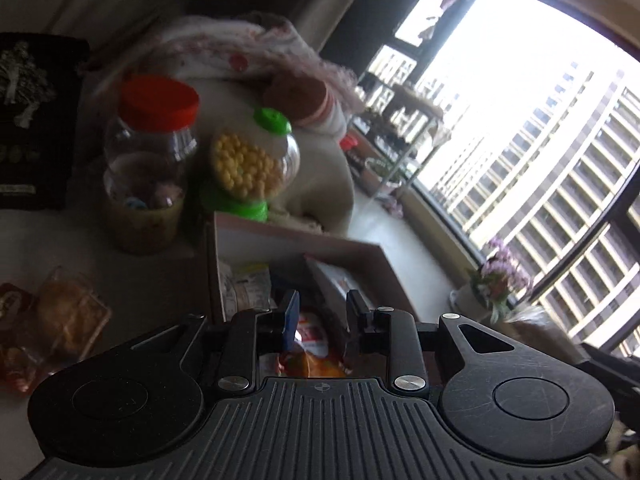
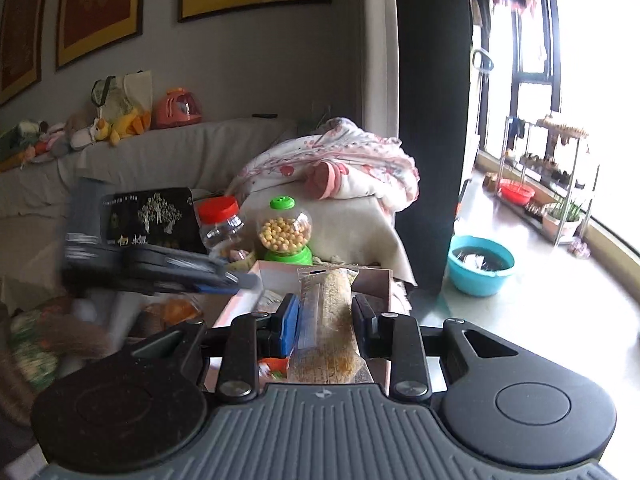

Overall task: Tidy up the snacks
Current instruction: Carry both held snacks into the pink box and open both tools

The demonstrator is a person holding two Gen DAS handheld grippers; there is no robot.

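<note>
A pink-walled cardboard box (image 1: 280,236) holds snack packets. My left gripper (image 1: 322,312) is open above it, over an orange and red snack packet (image 1: 314,344) lying in the box. My right gripper (image 2: 325,316) is shut on a clear packet of yellowish snack (image 2: 328,320), held over the same box (image 2: 376,280). The left gripper also shows, blurred, in the right wrist view (image 2: 224,280), at the box's left edge.
A red-lidded clear jar (image 1: 154,140) and a green candy dispenser with yellow balls (image 1: 250,164) stand behind the box. More wrapped snacks (image 1: 52,320) lie on the table at left. A dark printed box (image 2: 154,216), a sofa with a blanket (image 2: 332,168) and a blue basin (image 2: 480,264) lie beyond.
</note>
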